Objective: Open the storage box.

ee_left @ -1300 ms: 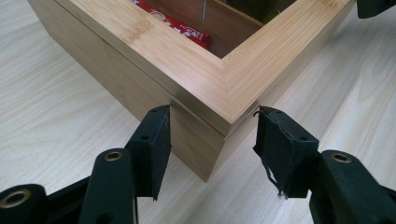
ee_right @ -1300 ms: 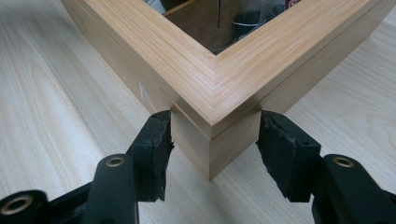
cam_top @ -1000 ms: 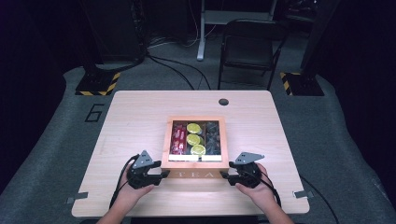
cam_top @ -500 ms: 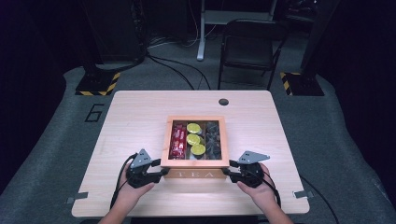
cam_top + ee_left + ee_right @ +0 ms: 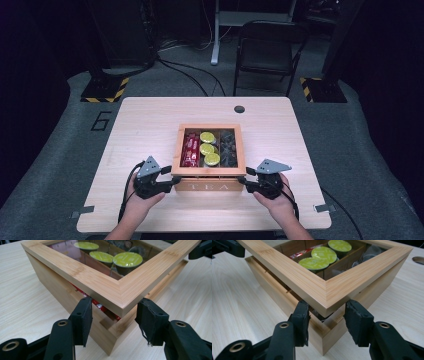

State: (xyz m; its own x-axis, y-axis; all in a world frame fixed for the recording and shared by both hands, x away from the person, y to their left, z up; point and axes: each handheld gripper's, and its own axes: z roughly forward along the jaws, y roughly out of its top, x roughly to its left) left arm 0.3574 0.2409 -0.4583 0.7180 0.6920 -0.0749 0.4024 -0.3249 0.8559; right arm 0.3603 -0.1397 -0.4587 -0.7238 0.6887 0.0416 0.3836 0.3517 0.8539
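Note:
A wooden tea box (image 5: 210,186) marked TEA stands on the table near the front edge. Its glass-paned lid (image 5: 208,171) is ajar at the front, with a gap above the box (image 5: 50,285). Under the pane lie three green-topped capsules (image 5: 206,148), red packets (image 5: 190,150) and dark packets (image 5: 229,147). My left gripper (image 5: 172,181) clasps the lid's front-left corner (image 5: 120,302), pads on both edges; its jaws (image 5: 116,312) have just been opening slightly. My right gripper (image 5: 245,181) grips the lid's front-right corner (image 5: 325,300) the same way, its jaws (image 5: 328,315) also just easing open.
The light wood table (image 5: 145,130) has bare room left, right and behind the box, with a dark cable hole (image 5: 239,109) near its far edge. A black chair (image 5: 267,55) and floor cables stand beyond the table.
Both hands have stayed at the box's front corners. The jaws have tightened on the lid's corners and the lid's front edge sits slightly raised.

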